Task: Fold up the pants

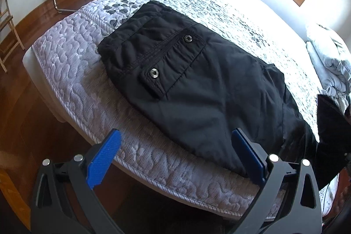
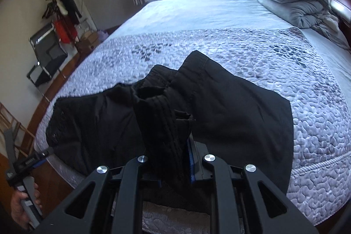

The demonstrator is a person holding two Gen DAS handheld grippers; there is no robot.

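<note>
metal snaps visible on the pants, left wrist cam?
2. One snap sits on the stitched band of the pants; the other snap is on the pocket flap nearer the camera. Folds may hide more.

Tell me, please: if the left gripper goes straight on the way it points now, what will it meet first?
Most likely the black pants lying on the bed. The left gripper is open and aims down at their near edge; depth is hard to judge, so the quilted bed edge could come first.
</note>
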